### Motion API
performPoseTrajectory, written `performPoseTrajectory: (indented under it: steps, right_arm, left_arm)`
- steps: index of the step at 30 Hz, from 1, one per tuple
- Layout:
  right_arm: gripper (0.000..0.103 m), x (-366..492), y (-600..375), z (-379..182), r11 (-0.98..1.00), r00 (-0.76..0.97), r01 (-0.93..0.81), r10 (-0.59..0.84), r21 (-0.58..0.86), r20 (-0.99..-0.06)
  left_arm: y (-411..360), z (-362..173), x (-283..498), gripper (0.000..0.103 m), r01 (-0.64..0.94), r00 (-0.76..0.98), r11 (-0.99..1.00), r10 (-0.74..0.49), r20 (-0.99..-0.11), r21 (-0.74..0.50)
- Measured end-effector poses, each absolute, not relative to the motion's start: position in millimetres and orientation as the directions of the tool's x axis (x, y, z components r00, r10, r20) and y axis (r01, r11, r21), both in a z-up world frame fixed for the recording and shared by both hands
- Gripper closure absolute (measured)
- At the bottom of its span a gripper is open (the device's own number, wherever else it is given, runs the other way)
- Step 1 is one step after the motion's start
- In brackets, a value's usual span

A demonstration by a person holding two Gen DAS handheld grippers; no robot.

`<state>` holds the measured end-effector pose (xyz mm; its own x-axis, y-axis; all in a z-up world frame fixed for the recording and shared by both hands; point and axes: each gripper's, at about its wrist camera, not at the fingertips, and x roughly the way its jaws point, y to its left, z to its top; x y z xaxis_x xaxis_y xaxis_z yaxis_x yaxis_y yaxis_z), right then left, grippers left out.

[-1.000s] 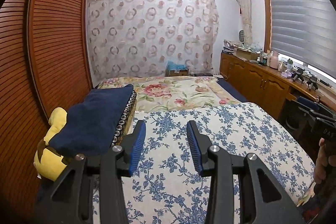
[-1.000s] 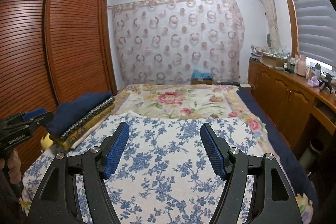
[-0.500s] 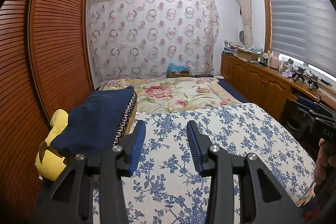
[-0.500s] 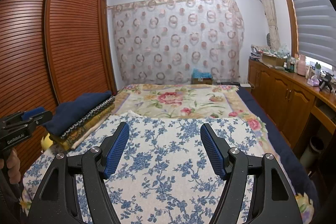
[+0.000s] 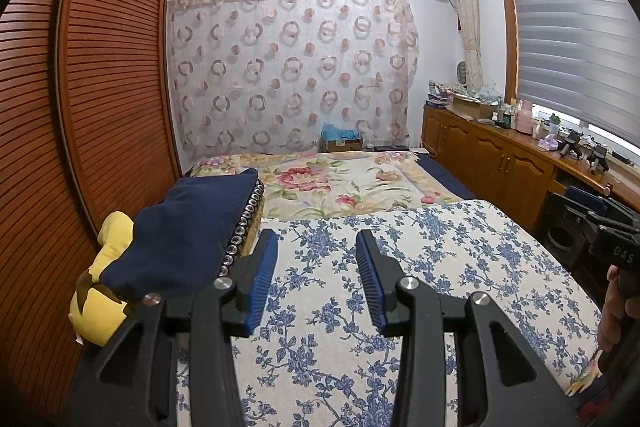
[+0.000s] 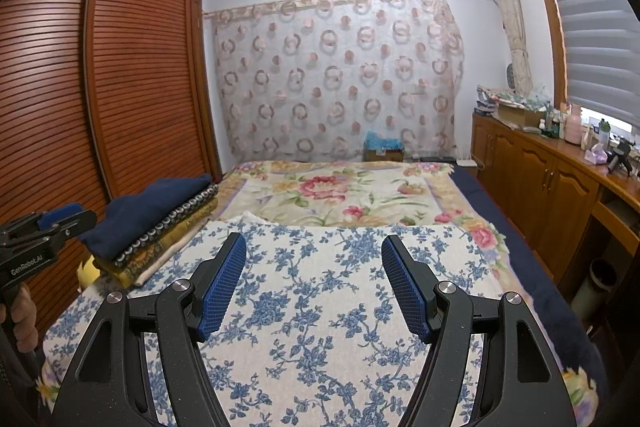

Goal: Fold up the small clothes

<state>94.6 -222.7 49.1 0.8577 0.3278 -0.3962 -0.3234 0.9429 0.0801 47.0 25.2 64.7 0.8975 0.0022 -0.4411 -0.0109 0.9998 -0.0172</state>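
A stack of folded clothes lies at the bed's left edge, a navy piece (image 5: 184,227) on top, seen also in the right wrist view (image 6: 156,207), with patterned folded pieces (image 6: 168,247) under it. My left gripper (image 5: 316,275) is open and empty above the blue-flowered white cloth (image 5: 400,287), to the right of the stack. My right gripper (image 6: 314,283) is open and empty above the same cloth (image 6: 320,327). The left gripper also shows at the left edge of the right wrist view (image 6: 40,235); the right one shows at the right edge of the left wrist view (image 5: 600,227).
A yellow plush toy (image 5: 100,303) lies under the stack's near end. A slatted wooden wardrobe (image 5: 80,107) runs along the left. Wooden cabinets (image 6: 560,195) with clutter on top run along the right. A flowered blanket (image 6: 340,191) covers the far bed.
Both views have shifted only slightly; the left wrist view has tilted up a little. Both grippers stay open and empty.
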Motion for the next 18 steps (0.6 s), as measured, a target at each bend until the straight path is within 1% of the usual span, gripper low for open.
performPoseTrajectory:
  steps: [18]
  right_arm:
    - [0.031, 94.8, -222.6, 48.9, 0.943, 0.858, -0.323, 0.328, 0.083, -0.395]
  left_arm:
    - [24.8, 64.3, 46.8, 0.064, -0.01, 0.899, 1.0, 0.001, -0.439, -0.017]
